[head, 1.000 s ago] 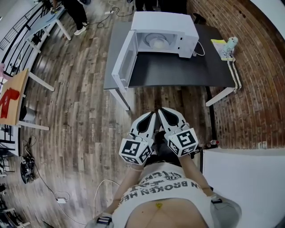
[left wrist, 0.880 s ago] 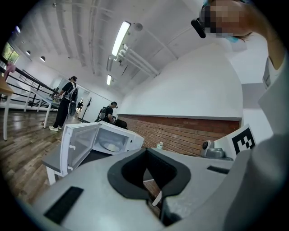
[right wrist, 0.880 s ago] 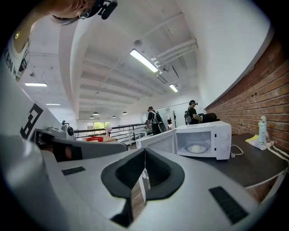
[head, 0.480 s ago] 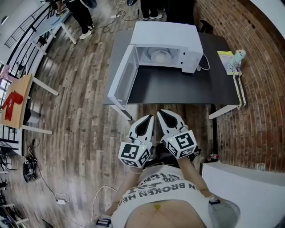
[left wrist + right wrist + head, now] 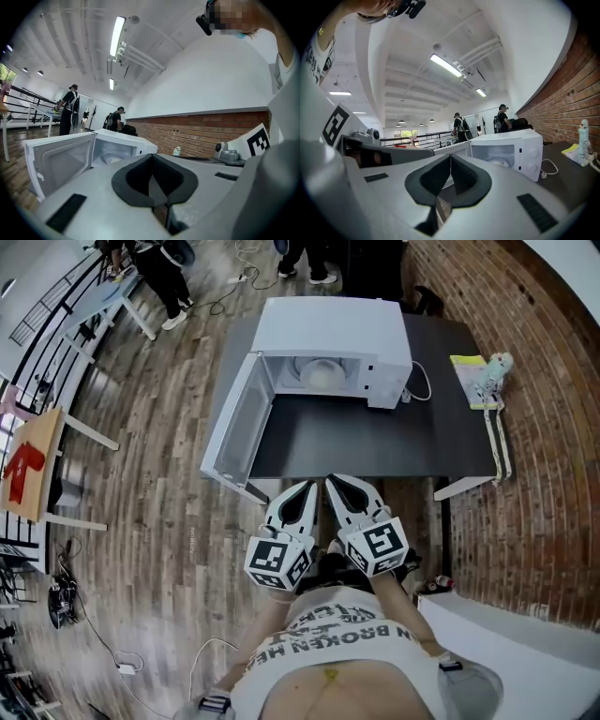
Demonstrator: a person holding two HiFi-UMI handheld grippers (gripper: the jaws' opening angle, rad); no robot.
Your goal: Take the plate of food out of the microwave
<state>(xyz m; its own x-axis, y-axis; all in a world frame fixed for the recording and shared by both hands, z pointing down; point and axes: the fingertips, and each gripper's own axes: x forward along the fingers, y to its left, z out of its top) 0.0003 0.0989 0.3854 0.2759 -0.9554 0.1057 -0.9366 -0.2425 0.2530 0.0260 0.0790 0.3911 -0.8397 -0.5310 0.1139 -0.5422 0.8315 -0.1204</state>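
1. Left gripper (image 5: 151, 161): the jaws are fully together with nothing between them. It is held close to level in front of the person's torso.
2. Right gripper (image 5: 450, 159): the jaws are fully together and empty. It sits just beside the left gripper, with the tips side by side.
3. Both grippers point toward the dark table (image 5: 356, 442). Their tips are at its near edge, above the wooden floor (image 5: 159, 484).
4. Microwave (image 5: 330, 329): a white unit standing at the rear of the table. Its door (image 5: 234, 432) is swung fully open to the left.
5. Plate of food (image 5: 319, 377): it sits inside the open microwave cavity, a pale mound on a white plate. It is well apart from both grippers.
6. Right end of the table: a small pale bottle (image 5: 494, 367) stands beside a yellow-green sheet (image 5: 466, 367), near the brick wall (image 5: 553, 427).
7. Background: people (image 5: 164, 273) stand on the floor beyond the table.
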